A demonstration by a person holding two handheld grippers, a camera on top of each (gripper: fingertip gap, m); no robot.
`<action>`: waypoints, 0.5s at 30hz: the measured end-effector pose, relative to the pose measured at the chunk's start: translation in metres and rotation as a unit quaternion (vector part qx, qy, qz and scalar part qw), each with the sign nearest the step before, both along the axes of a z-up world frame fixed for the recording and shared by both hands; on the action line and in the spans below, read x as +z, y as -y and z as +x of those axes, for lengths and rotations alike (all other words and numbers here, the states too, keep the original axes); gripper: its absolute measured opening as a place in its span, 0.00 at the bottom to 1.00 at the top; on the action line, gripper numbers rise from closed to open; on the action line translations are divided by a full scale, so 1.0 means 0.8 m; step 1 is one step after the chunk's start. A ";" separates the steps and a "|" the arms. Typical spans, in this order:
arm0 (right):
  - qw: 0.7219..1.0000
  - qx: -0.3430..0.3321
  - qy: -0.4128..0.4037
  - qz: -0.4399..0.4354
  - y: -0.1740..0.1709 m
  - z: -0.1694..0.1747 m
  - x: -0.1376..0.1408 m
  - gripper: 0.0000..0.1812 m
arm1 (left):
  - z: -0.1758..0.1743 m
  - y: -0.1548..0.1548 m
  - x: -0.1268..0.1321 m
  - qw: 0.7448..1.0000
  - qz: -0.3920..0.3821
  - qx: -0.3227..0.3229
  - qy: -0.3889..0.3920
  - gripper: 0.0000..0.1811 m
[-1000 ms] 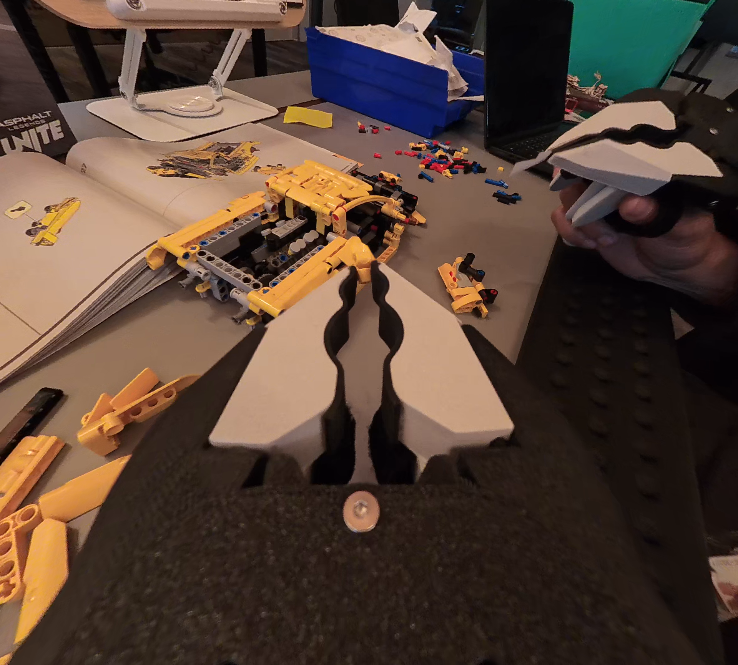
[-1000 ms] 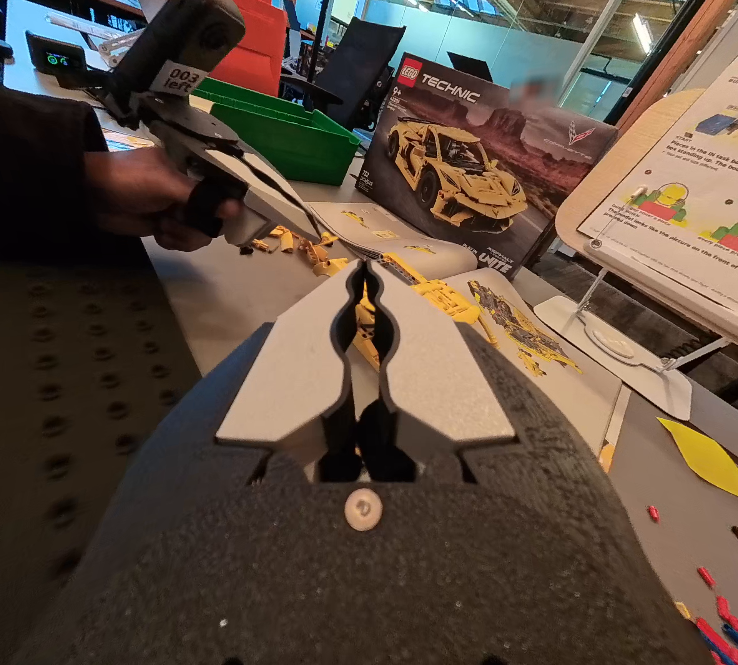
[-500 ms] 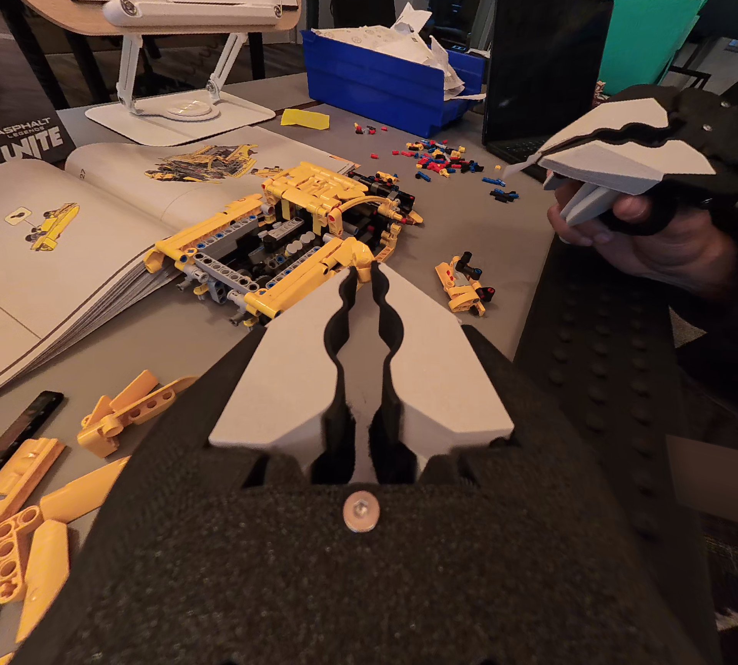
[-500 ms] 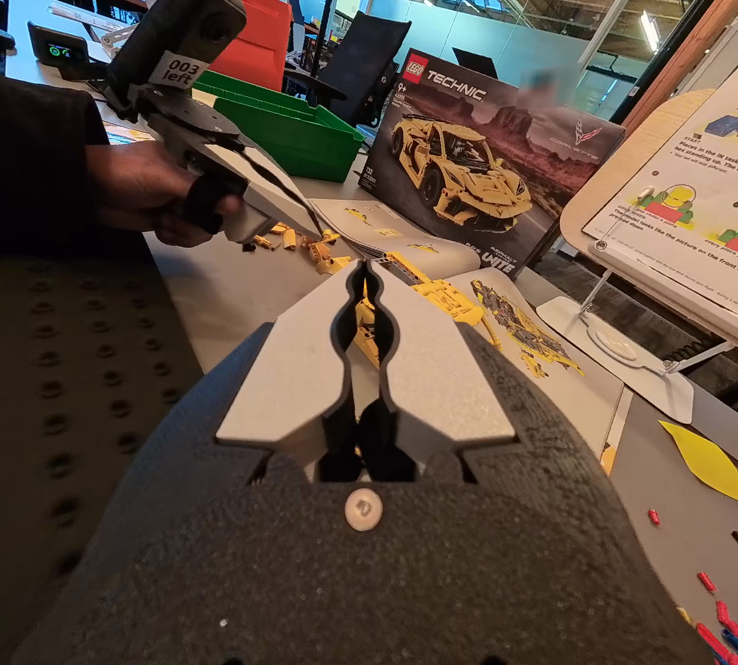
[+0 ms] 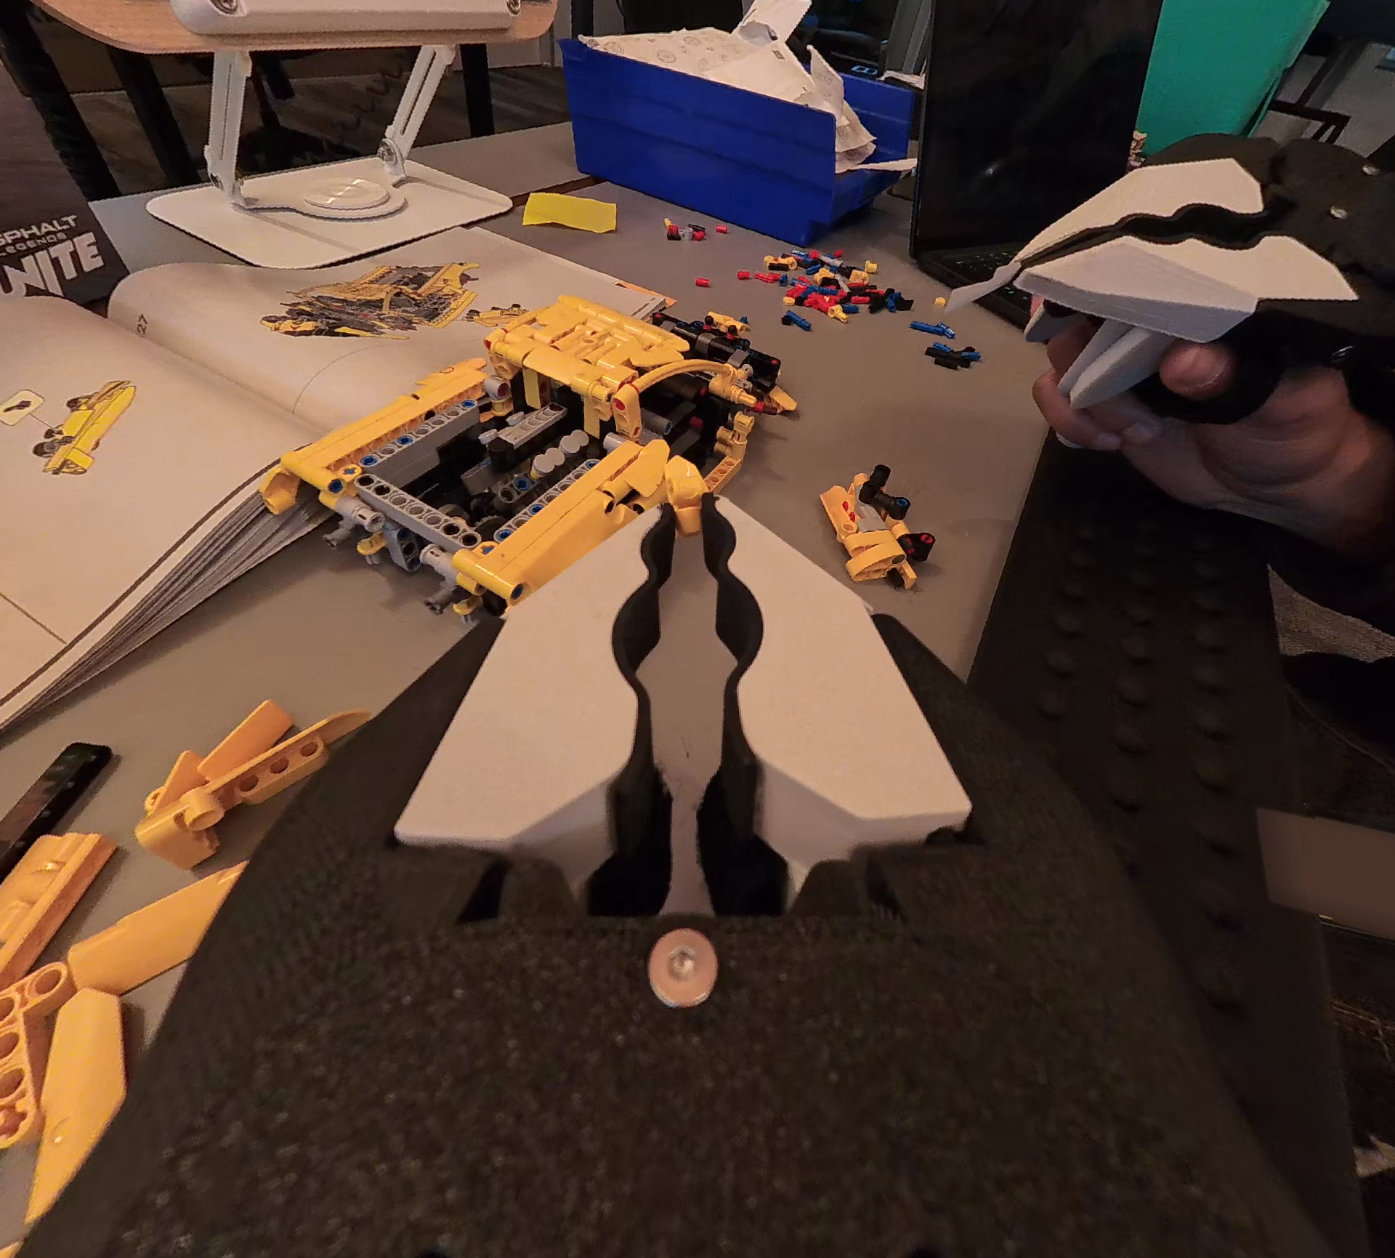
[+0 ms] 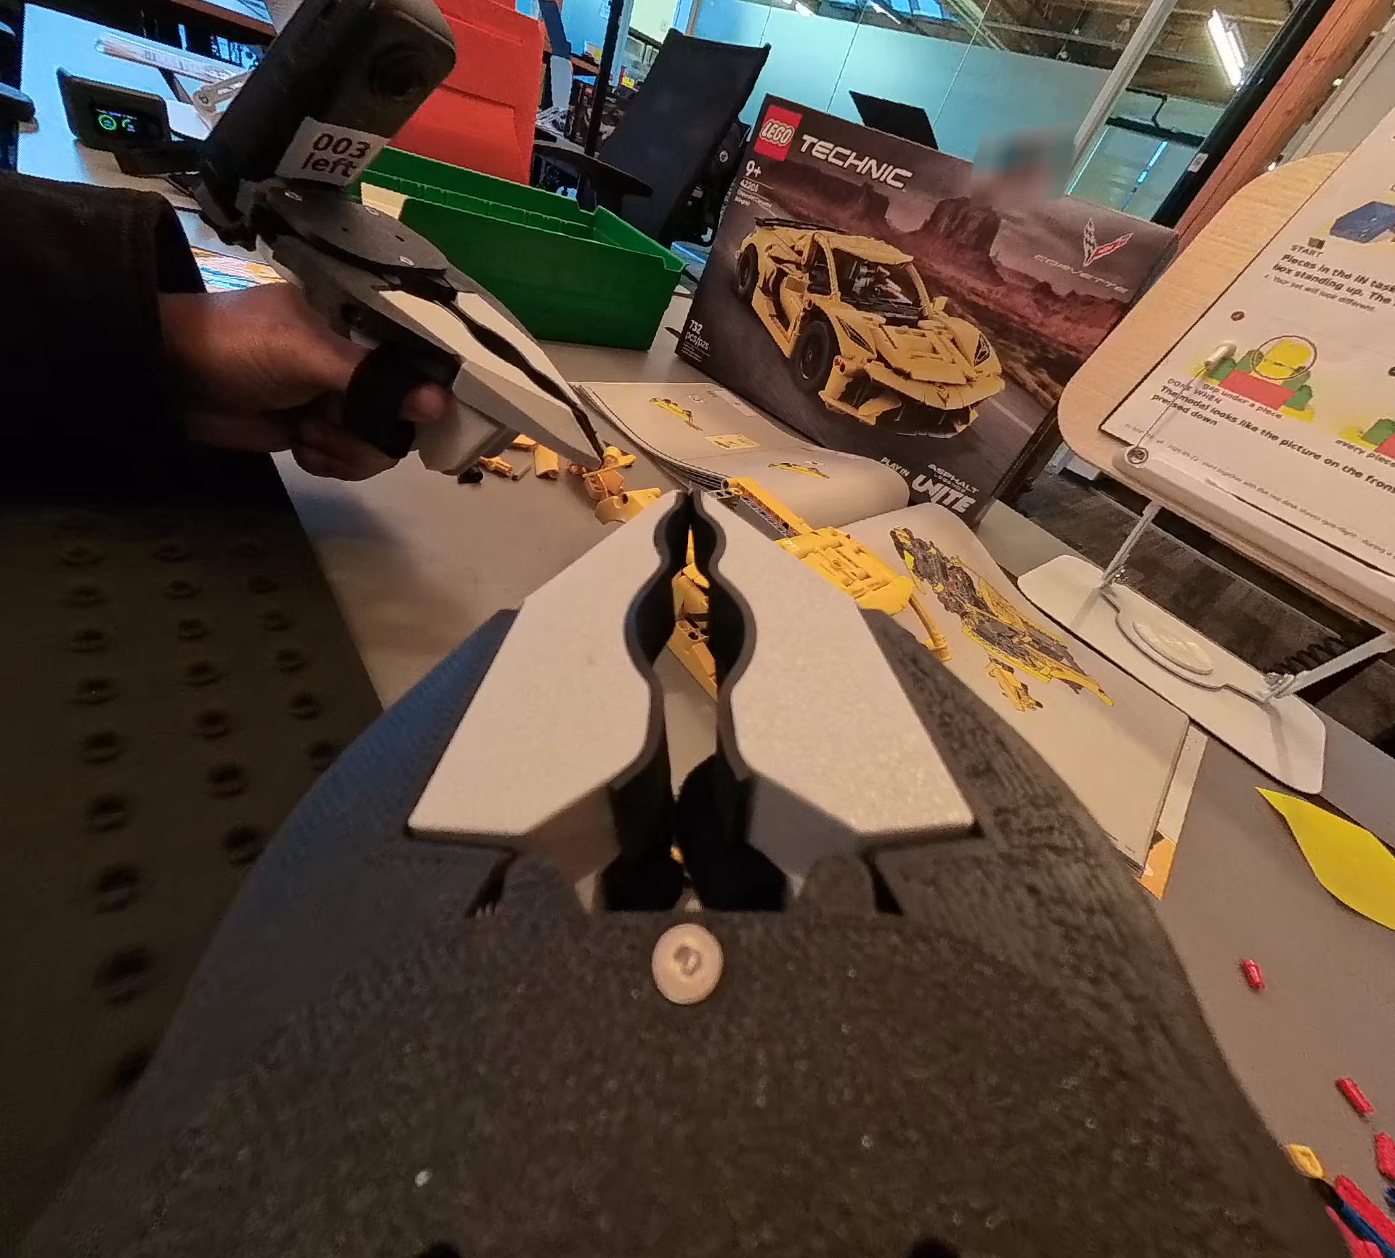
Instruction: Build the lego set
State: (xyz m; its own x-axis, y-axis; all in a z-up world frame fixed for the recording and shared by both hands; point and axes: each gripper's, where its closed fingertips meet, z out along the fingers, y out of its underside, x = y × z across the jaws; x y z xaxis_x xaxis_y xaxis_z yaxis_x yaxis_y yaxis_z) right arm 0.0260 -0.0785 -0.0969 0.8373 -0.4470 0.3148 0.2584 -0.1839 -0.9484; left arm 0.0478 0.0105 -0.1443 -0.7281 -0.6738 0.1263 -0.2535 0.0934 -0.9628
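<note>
While both claws have barely drifted this last second, I see loose yellow parts (image 5: 226, 799) left of the half-built car (image 5: 528, 444), my left claw (image 5: 688, 512) nearly shut and empty at its near edge, my right claw (image 6: 691, 504) likewise right of it; nothing added.

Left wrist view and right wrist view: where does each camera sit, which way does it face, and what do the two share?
Left wrist view: rides the left tool, looking down over the half-built yellow car model toward the blue bin; the right tool and its hand show at right.
Right wrist view: rides the right tool, looking across the table toward the set box; the left tool and its hand show at left.
Shared: car model, open instruction booklet, both tools.
</note>
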 end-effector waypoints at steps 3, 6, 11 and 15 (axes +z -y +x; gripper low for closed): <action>1.000 0.000 0.000 0.000 0.000 0.000 0.000 0.00 | 0.000 0.001 0.000 1.000 0.001 -0.001 0.000 0.04; 1.000 0.000 0.000 0.000 0.000 0.000 0.000 0.00 | -0.001 0.001 -0.002 1.000 0.004 -0.002 -0.002 0.04; 1.000 -0.001 0.004 -0.010 -0.002 -0.001 -0.003 0.00 | -0.002 0.004 -0.004 1.000 0.013 -0.005 -0.001 0.04; 0.999 -0.015 -0.006 -0.036 -0.001 0.004 -0.015 0.00 | -0.001 0.005 -0.010 1.000 0.024 -0.002 -0.015 0.04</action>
State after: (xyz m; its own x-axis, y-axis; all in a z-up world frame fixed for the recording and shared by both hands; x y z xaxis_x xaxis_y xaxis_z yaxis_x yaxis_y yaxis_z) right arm 0.0296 -0.0777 -0.1091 0.8281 -0.4482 0.3368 0.2399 -0.2598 -0.9354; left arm 0.0470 0.0066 -0.1525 -0.7274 -0.6762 0.1169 -0.2824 0.1397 -0.9491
